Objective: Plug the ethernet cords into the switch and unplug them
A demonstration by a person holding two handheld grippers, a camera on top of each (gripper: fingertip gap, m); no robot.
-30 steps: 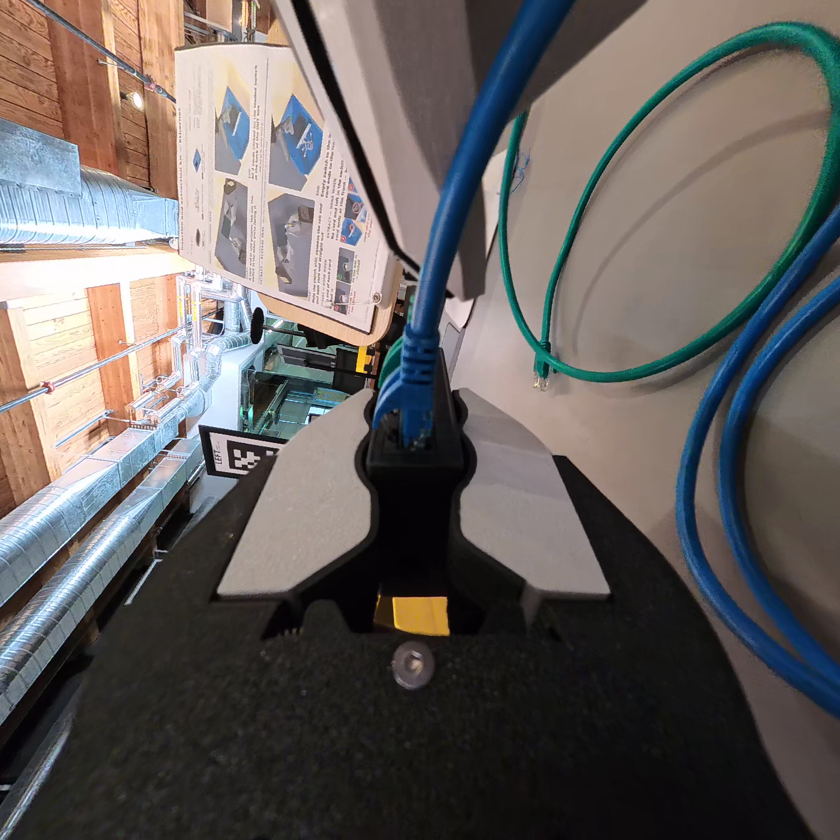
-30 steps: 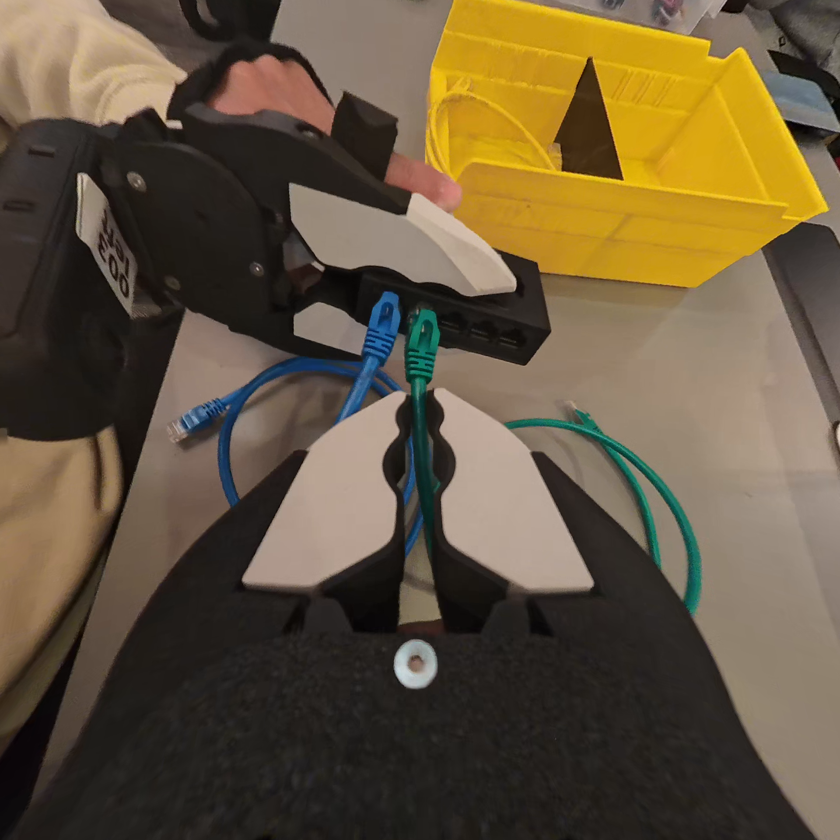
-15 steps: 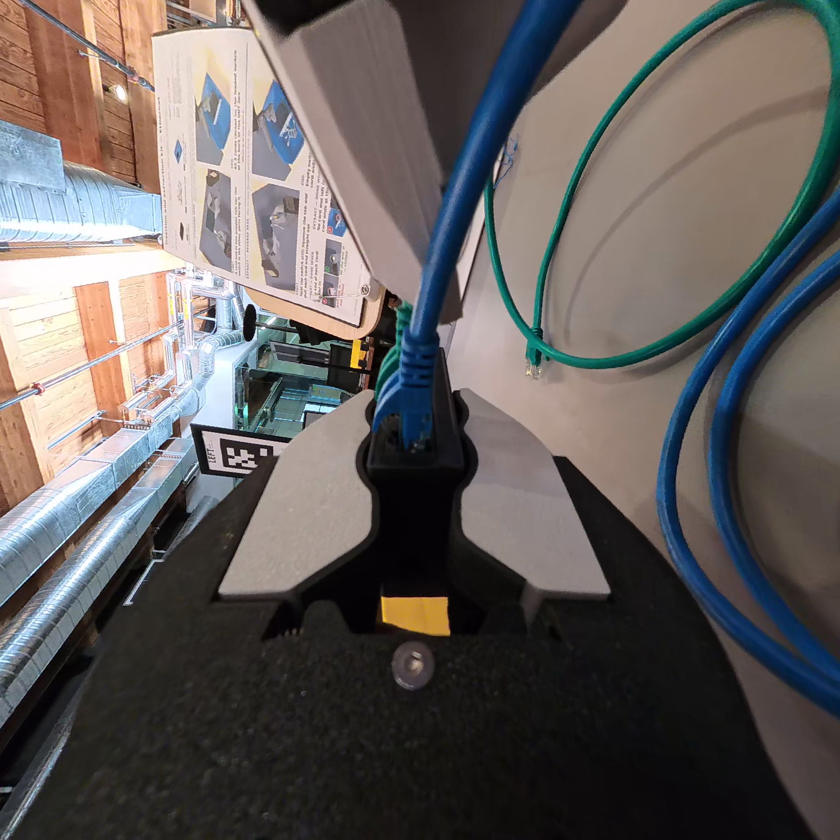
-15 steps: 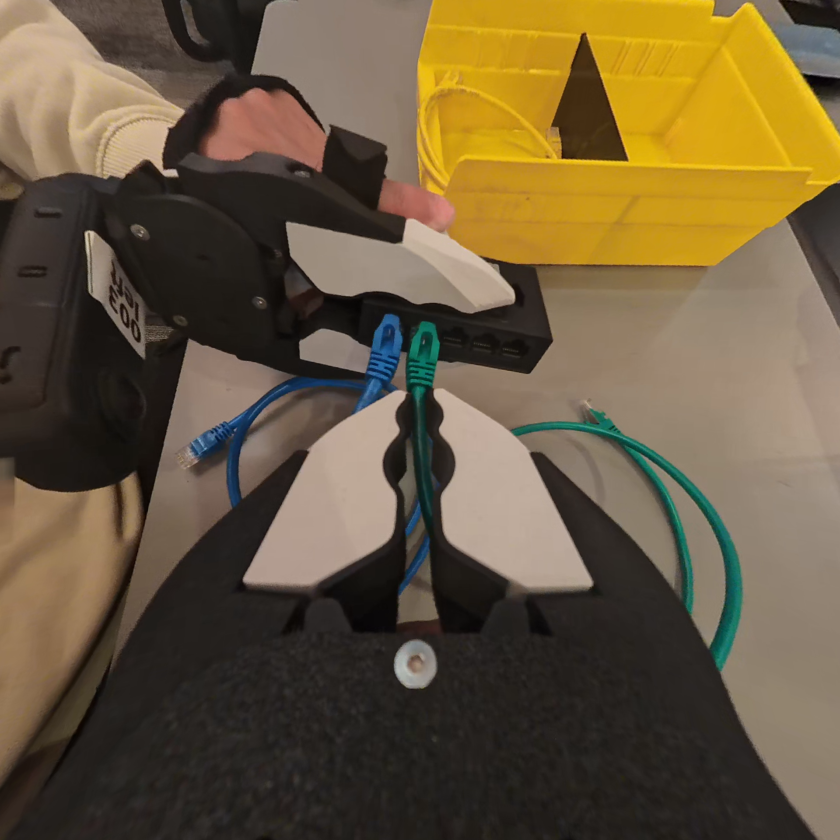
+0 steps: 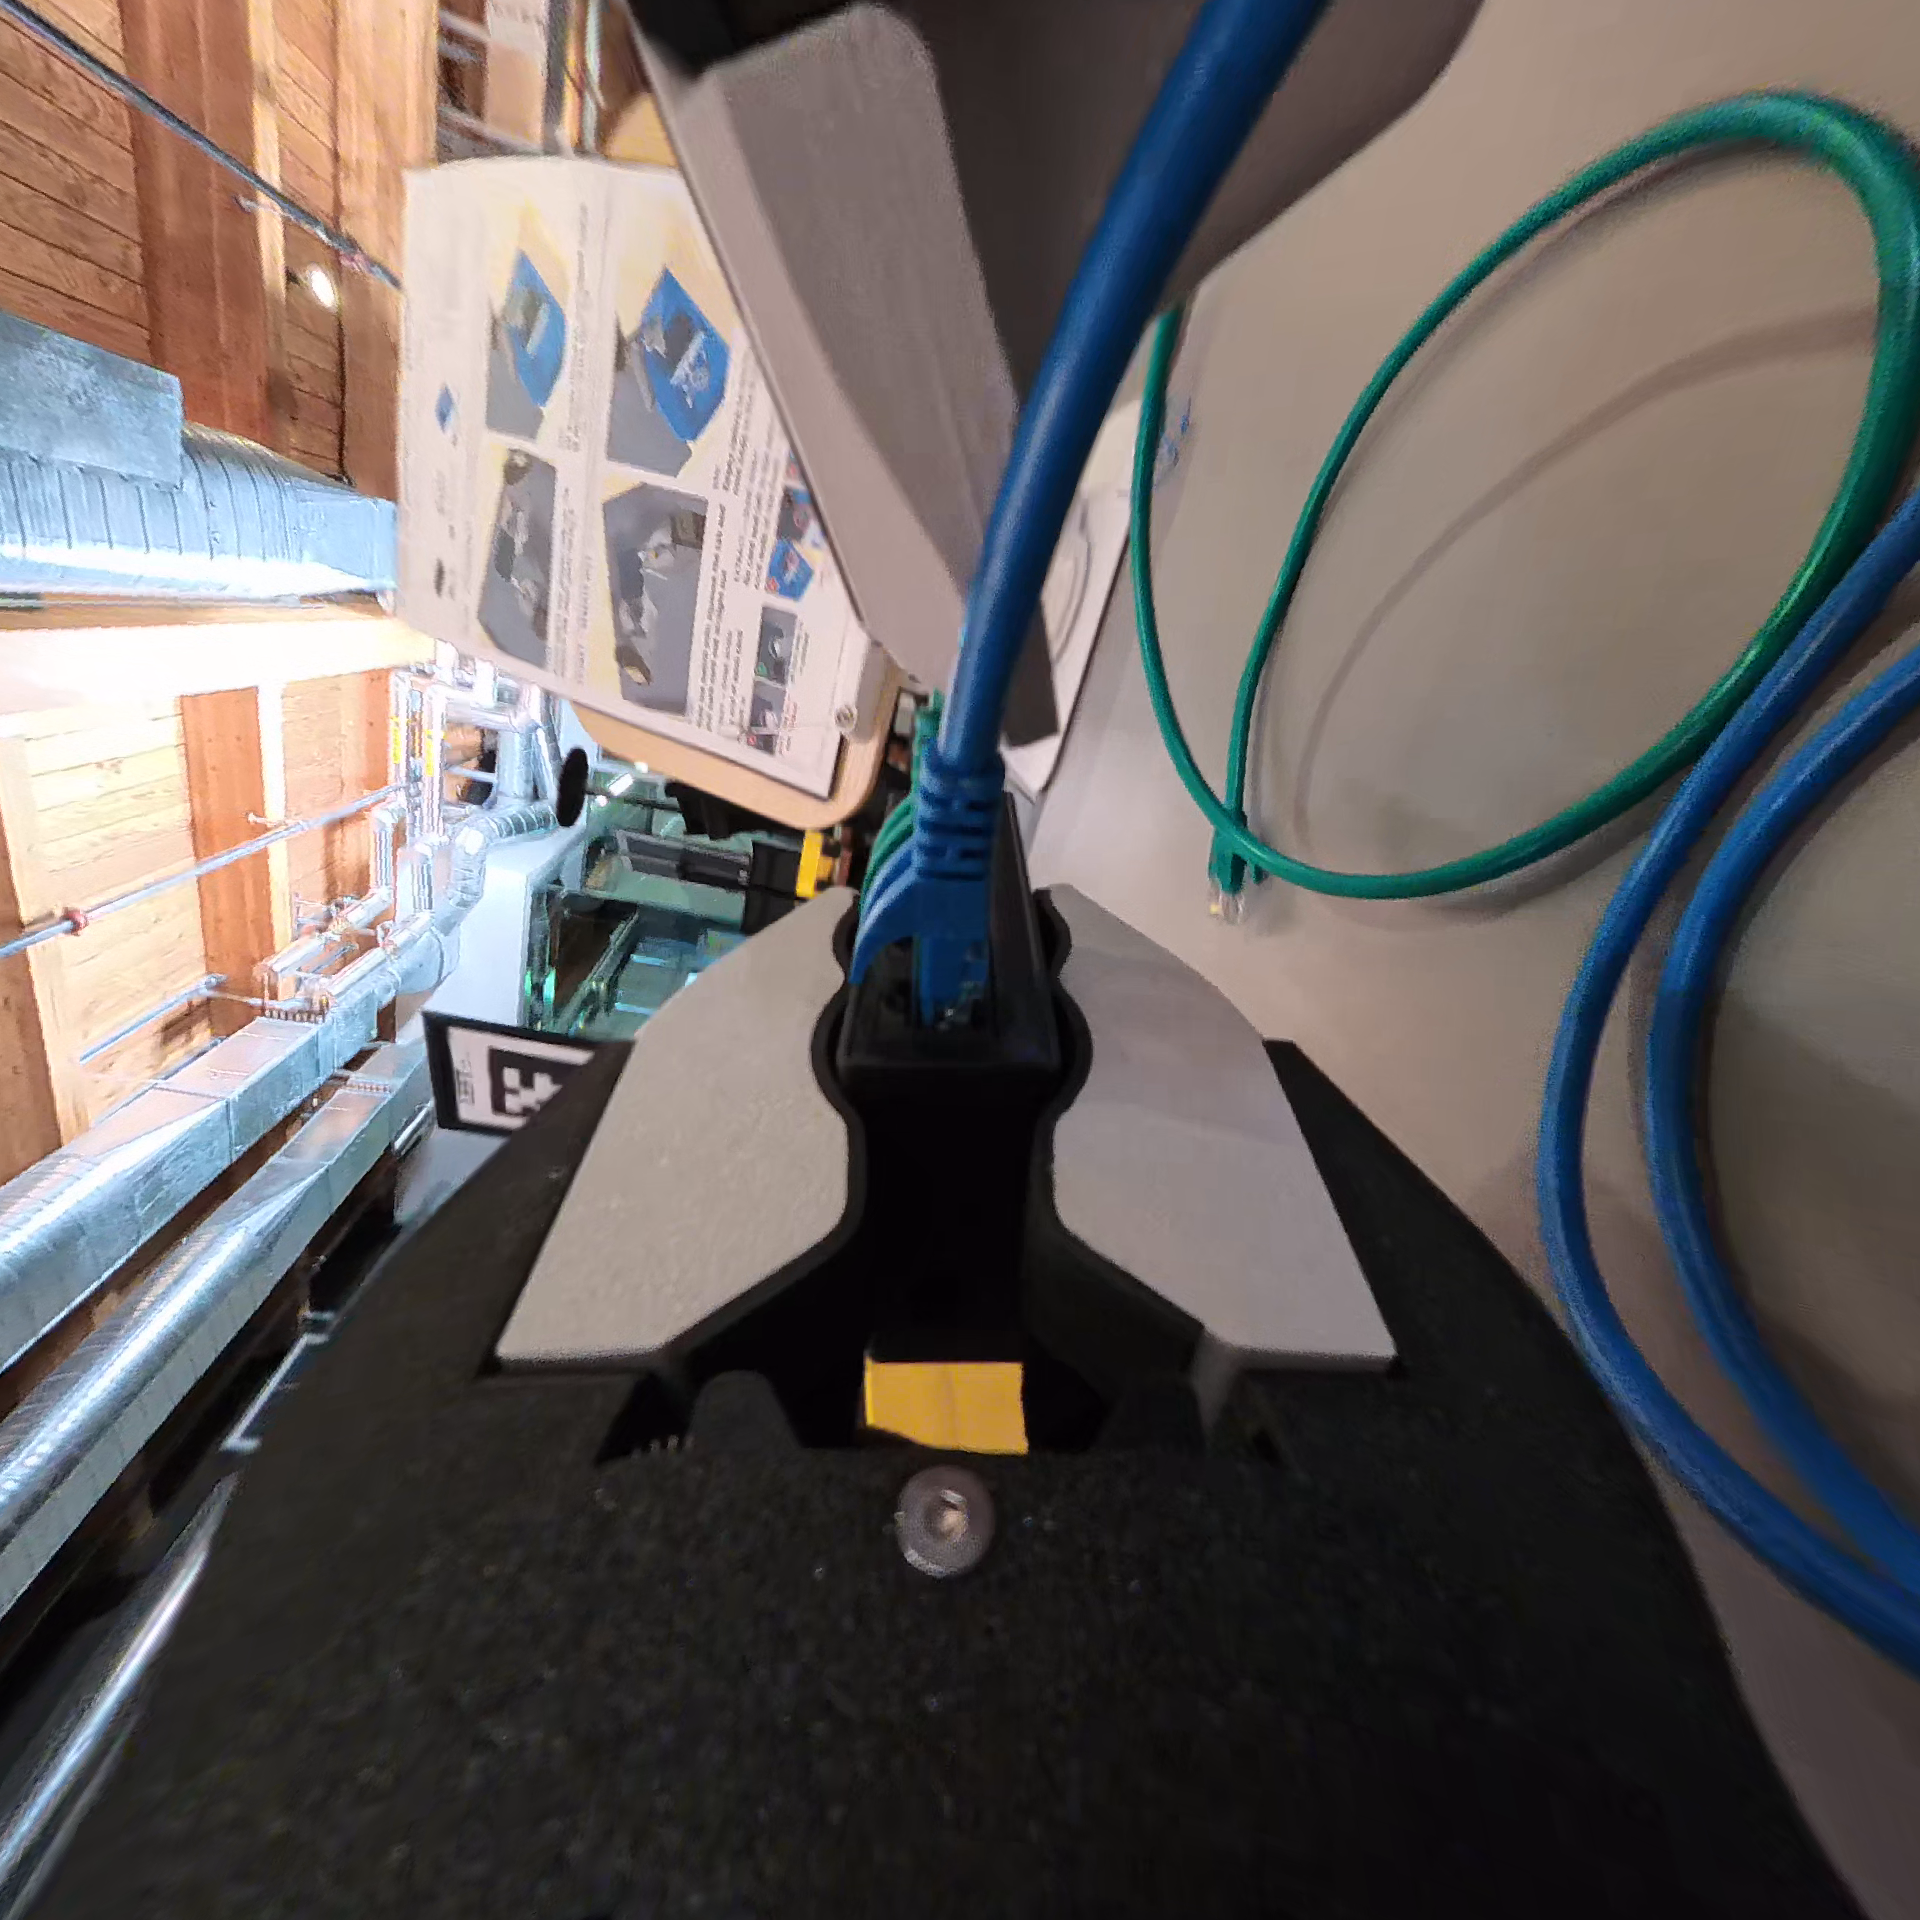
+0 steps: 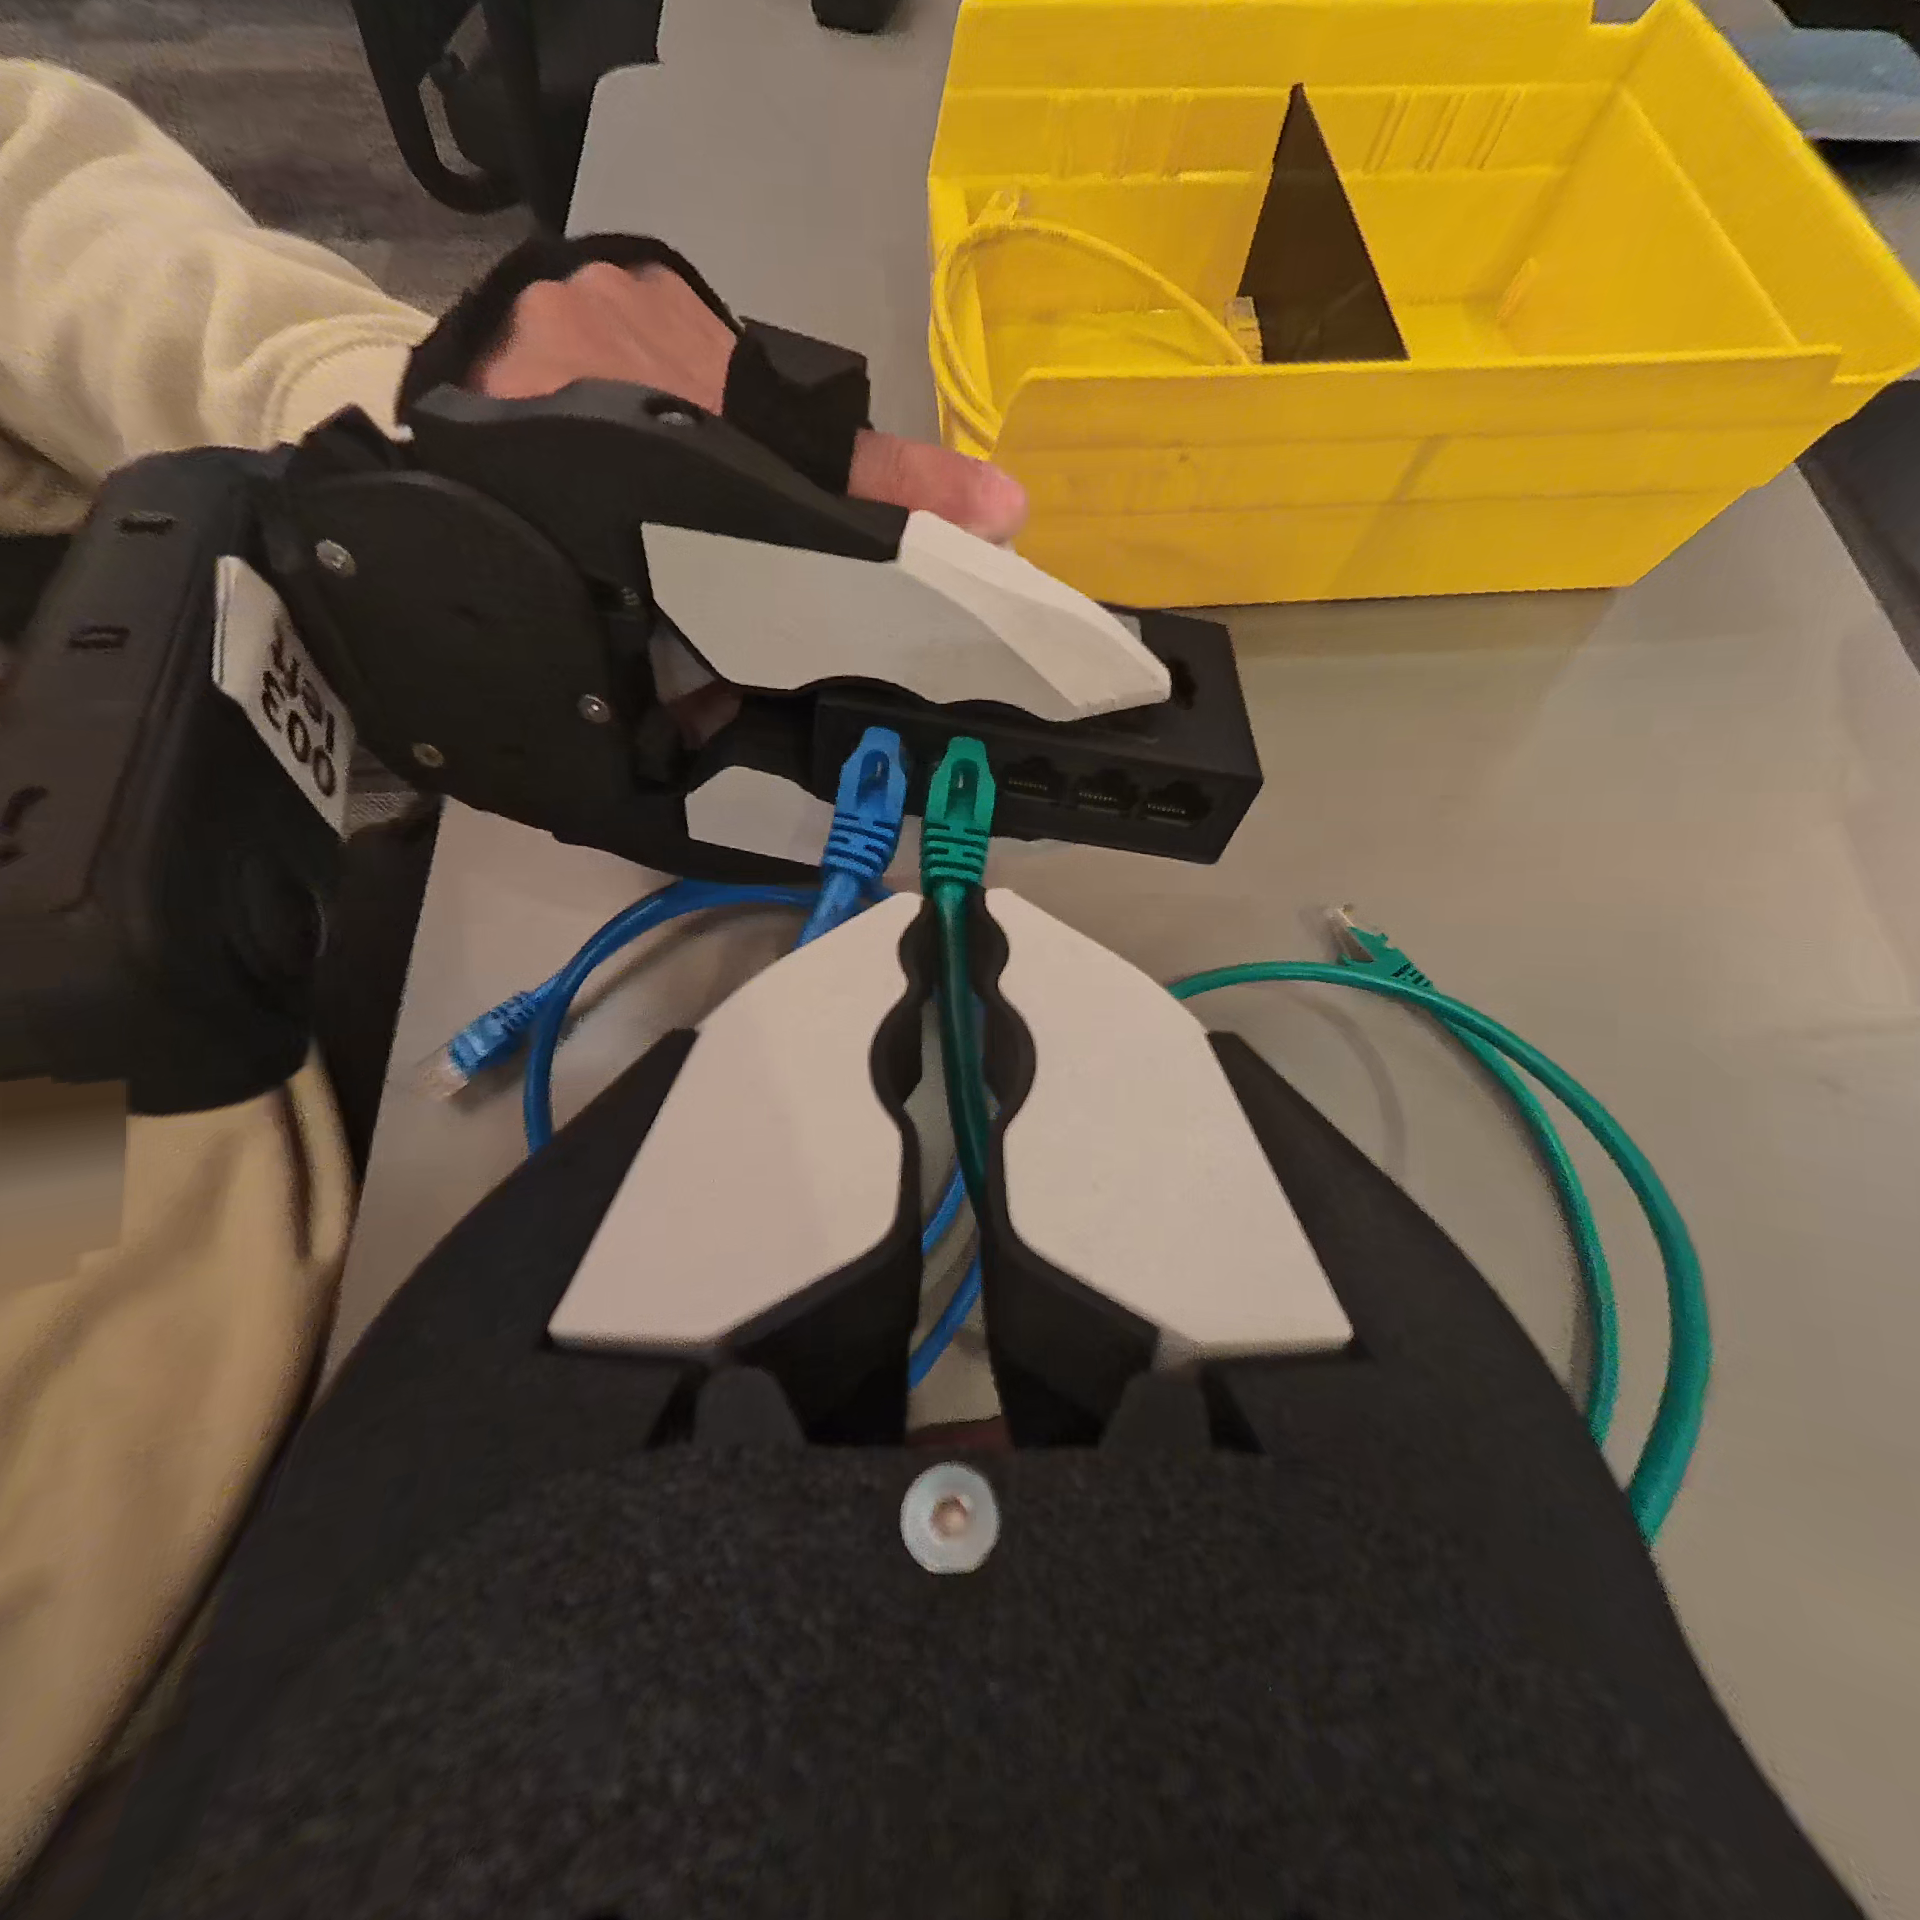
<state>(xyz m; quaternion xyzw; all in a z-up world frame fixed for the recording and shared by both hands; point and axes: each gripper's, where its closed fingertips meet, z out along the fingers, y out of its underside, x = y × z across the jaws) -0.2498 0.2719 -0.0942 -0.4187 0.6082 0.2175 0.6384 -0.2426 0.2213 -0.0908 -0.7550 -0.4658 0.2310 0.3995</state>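
Note:
A black switch (image 6: 1143,774) lies on the grey table, clamped at its left end by my left gripper (image 6: 914,665). In the left wrist view the switch (image 5: 951,1122) sits between the shut fingers of the left gripper (image 5: 951,935). A blue cord (image 6: 860,810) and a green cord (image 6: 956,800) are plugged side by side into its front ports. My right gripper (image 6: 951,914) is shut on the green cord just behind its plug. The blue plug (image 5: 945,883) shows in the left wrist view. Both cords' free ends, blue (image 6: 468,1049) and green (image 6: 1366,940), lie on the table.
A yellow bin (image 6: 1403,447) with a yellow cord (image 6: 1039,270) inside stands just behind the switch. Three ports (image 6: 1107,795) to the right of the green plug are open. The person's sleeve (image 6: 135,343) is at the left. The cords' loops (image 6: 1621,1174) lie on the table.
The right wrist view has drawn slightly closer to the switch and tilted. Both grips hold as before, and both plugs stay in their ports.

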